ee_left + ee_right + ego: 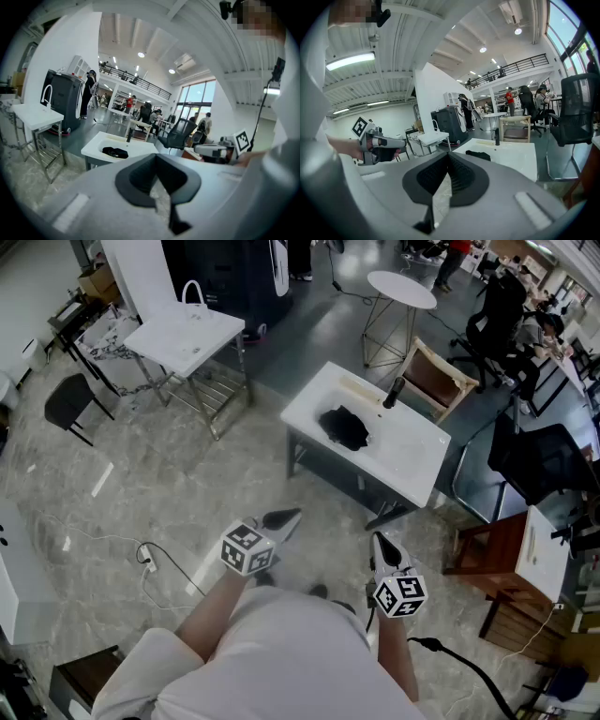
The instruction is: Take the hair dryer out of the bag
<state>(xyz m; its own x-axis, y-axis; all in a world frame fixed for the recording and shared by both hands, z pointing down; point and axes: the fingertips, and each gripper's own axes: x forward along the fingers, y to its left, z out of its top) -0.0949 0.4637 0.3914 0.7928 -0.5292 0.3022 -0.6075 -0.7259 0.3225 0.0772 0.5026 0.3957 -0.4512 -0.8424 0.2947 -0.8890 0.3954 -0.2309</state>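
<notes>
Person in white clothes stands on the grey marbled floor [141, 484], a gripper in each hand. Left gripper [286, 517] clenched, jaws pressed together, nothing between them. Right gripper [382, 549] the same: jaws closed on nothing. Both are aimed slightly downward, well short of the white rectangular table [412, 460] ahead.

Soft crumpled black bag [345, 427] lies on that table, toward its left end and close to the near edge. Can't tell whether the hair dryer is inside. A dark upright cylindrical object [393, 393] stands at the far edge, apart from the bag.

Open floor runs between the person and the table's near edge, and to the left toward a second white metal-legged table [187, 338]. A white power strip with cable [148, 559] lies on the floor at the left. The right side is tighter: black office chair [539, 460] and brown wooden furniture [492, 545] sit near the table's right end. A wooden chair with a brown seat [436, 381] stands just beyond the far edge.
</notes>
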